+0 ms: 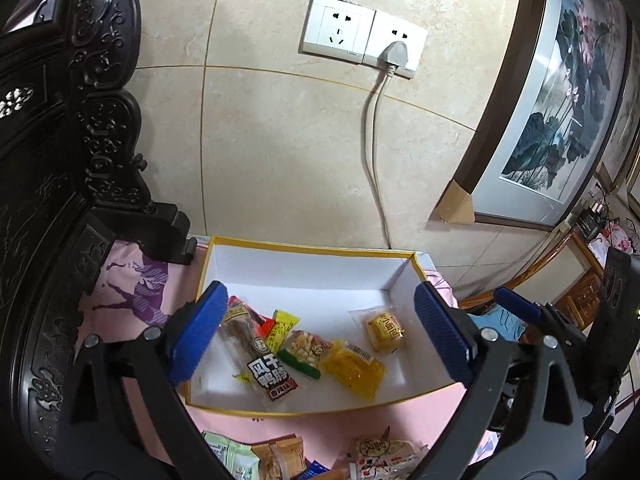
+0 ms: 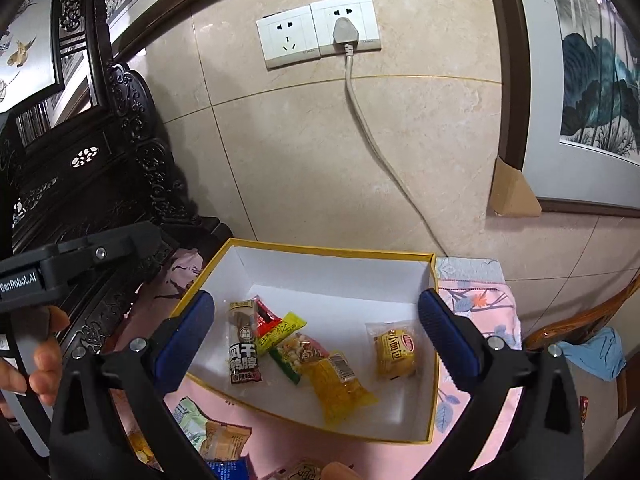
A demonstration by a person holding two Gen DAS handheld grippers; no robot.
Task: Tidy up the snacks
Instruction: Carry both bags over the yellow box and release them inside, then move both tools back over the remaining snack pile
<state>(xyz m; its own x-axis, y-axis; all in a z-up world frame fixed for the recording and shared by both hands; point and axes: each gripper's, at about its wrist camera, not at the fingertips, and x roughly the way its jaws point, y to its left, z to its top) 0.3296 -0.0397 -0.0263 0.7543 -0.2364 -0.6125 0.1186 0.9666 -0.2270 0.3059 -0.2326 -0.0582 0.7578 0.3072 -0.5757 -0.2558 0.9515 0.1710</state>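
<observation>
A white box with a yellow rim sits on a pink cloth. Inside lie a dark brown packet, a green peanut packet, a clear yellow packet and a small yellow bread packet. My left gripper hangs open over the box with nothing between its blue pads. My right gripper is likewise open and empty above the box. More loose snack packets lie in front of the box.
Dark carved wooden furniture stands close on the left. A wall socket with a plug and cable is behind the box. A framed painting leans at the right. A wooden chair with a blue cloth is at the far right.
</observation>
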